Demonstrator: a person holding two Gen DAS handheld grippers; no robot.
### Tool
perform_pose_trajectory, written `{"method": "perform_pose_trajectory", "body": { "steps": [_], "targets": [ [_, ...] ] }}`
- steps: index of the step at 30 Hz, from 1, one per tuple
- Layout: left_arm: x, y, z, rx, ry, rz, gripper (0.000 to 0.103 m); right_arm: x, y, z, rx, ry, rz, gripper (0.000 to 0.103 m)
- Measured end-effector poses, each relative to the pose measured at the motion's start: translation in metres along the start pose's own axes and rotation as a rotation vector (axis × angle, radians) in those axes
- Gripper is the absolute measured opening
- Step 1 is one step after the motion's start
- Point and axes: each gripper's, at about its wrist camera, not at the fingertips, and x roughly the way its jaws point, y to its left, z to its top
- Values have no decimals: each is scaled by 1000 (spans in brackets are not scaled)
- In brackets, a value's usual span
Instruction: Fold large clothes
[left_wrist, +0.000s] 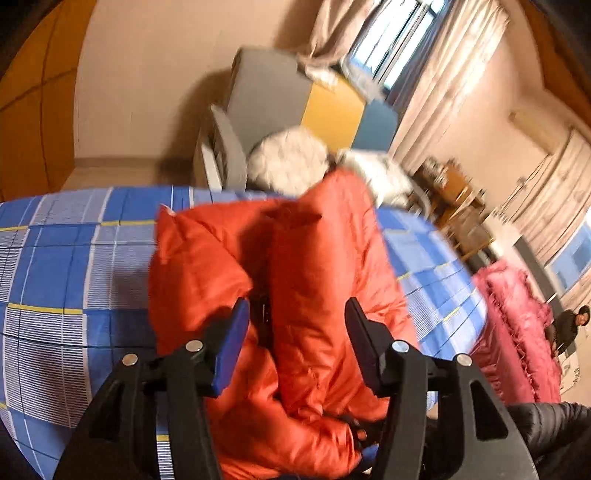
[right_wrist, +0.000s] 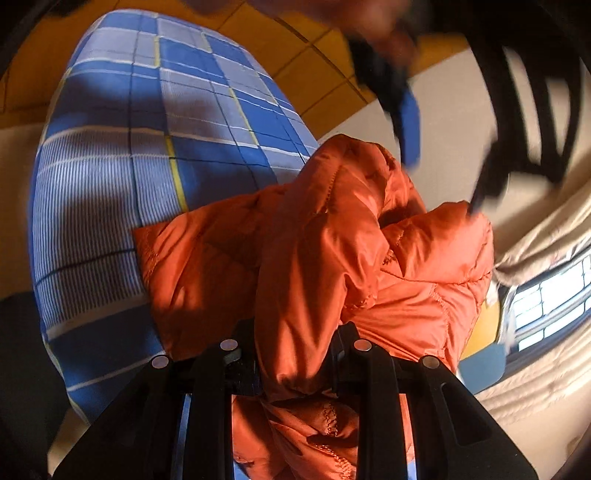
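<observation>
The orange jacket (left_wrist: 295, 295) lies bunched on the blue checked sheet (left_wrist: 62, 266), and there's bare sheet wide open on its left side, reaching out to the rounded bed edge. On the other side a pink blanket (left_wrist: 517, 332) sits near the jacket. Beyond the bed, a grey and yellow cabinet (left_wrist: 295, 99) and pale curtains (left_wrist: 450, 74).

Left gripper (left_wrist: 297, 317) hovers over the jacket, fingers spread wide, gripping nothing. Right gripper (right_wrist: 293, 354) is pinched on a fold of the jacket (right_wrist: 314, 258), fabric bulging out between the black fingers.

The jacket is shiny, puffy, quilted with stitched seams; the sheet is flat cotton with thin white and yellow lines.
</observation>
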Motion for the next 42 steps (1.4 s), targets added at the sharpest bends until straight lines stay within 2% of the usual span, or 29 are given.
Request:
{"method": "perform_pose_trajectory", "body": {
  "steps": [5, 6, 9, 10, 12, 13, 14, 15, 17, 19, 20, 23, 25, 30, 33, 35, 39, 42],
  "targets": [
    [21, -22, 7, 21, 92, -15, 52, -3, 7, 0, -31, -20, -25, 25],
    [24, -24, 8, 23, 97, -8, 32, -3, 8, -1, -32, -24, -30, 25],
    [22, -30, 7, 26, 91, -33, 14, -8, 7, -1, -19, -42, -29, 27],
    [24, -27, 10, 25, 87, -34, 12, -13, 5, -1, -9, -62, -5, 30],
    [23, -25, 8, 25, 75, -27, 9, -26, 0, -5, 18, -106, 66, 56],
    [24, -22, 7, 20, 72, -28, 9, -36, -6, -8, 52, -137, 113, 64],
    [22, -19, 5, 15, 69, -30, 9, -46, -13, -12, 92, -163, 163, 79],
    [18, -17, 4, 8, 65, -25, 9, -57, -22, -16, 135, -188, 221, 86],
    [15, -13, 1, -2, 58, -19, 9, -73, -46, -25, 243, -218, 334, 86],
    [11, -10, -3, -13, 50, -13, 8, -83, -83, -43, 421, -234, 492, 86],
    [8, -8, -5, -21, 43, -11, 8, -83, -98, -52, 493, -237, 525, 86],
    [4, -4, -11, -36, 32, -3, 8, -76, -142, -82, 701, -228, 528, 86],
    [1, -2, -15, -53, 22, 2, 8, -62, -159, -96, 770, -184, 472, 78],
    [-3, 9, -28, -133, -8, 26, 9, -29, -155, -104, 781, -81, 435, 63],
    [-2, 22, -42, -231, -28, 35, 9, -21, -138, -101, 743, -47, 411, 62],
    [3, 29, -54, -295, -36, 67, 9, -16, -122, -91, 698, -29, 385, 62],
    [10, 27, -71, -339, -61, 186, 10, -1, -103, -79, 652, -1, 349, 62],
    [19, 18, -81, -294, -87, 302, 10, 5, -98, -79, 665, -4, 360, 62]
  ]
}}
